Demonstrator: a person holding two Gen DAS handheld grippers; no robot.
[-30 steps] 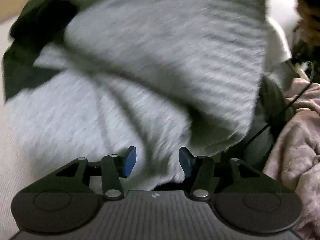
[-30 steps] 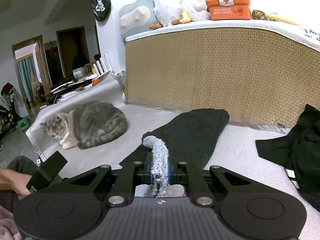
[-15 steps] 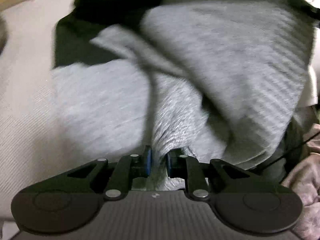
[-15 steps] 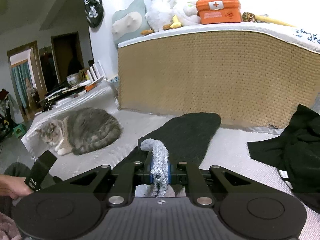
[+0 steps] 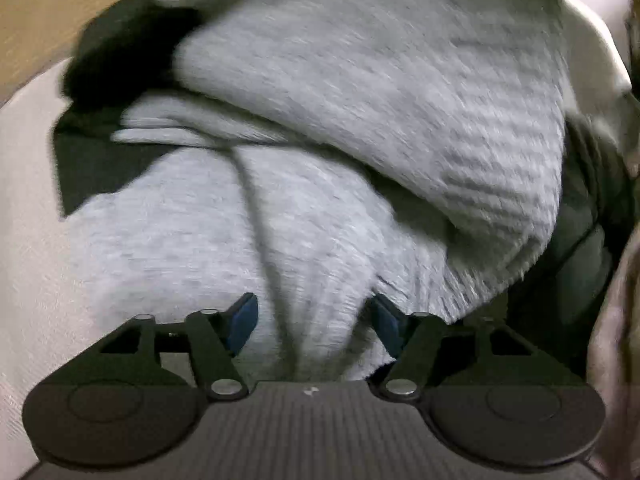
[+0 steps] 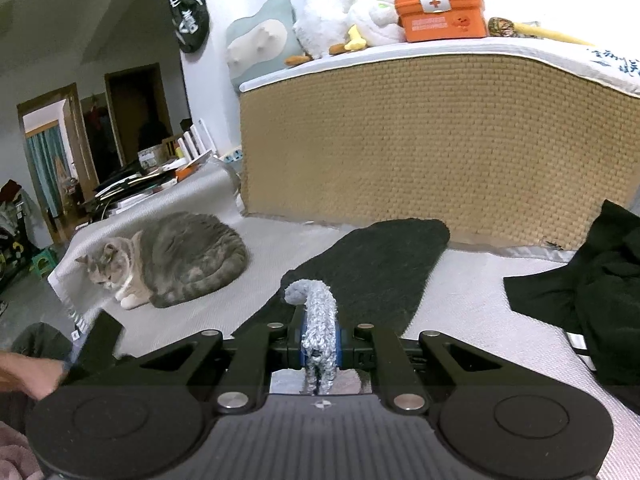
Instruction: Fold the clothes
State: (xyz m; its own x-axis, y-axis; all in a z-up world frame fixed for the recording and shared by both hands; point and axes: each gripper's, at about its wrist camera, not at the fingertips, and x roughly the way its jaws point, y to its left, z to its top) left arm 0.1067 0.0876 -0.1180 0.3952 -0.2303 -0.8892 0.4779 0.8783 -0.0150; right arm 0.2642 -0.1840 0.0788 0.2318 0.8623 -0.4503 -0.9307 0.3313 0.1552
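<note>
A grey knit sweater (image 5: pixel 360 120) fills the left wrist view, bunched in thick folds over a dark garment (image 5: pixel 100 160). My left gripper (image 5: pixel 315 322) points down into it. Its jaws are opening, and a ridge of the grey knit stands between the blue pads (image 5: pixel 244 320) without being pinched. In the right wrist view my right gripper (image 6: pixel 319 340) is shut on a narrow roll of the grey knit sweater (image 6: pixel 316 312), which curls up above the fingers. Beyond it a dark knit garment (image 6: pixel 372 268) lies flat on the pale bed cover (image 6: pixel 472 300).
A grey cat (image 6: pixel 176 260) lies curled on the bed to the left. A woven straw-coloured headboard (image 6: pixel 440 148) rises behind, with plush toys and an orange box (image 6: pixel 438 14) on top. Black clothes (image 6: pixel 592 292) are heaped at the right. A hand (image 6: pixel 24 372) shows at lower left. Pinkish fabric (image 5: pixel 616 320) lies at the right.
The left gripper stood open a second ago, then closed on a fold of the grey sweater, and now its jaws stand apart again. The right gripper keeps its hold and barely shifts.
</note>
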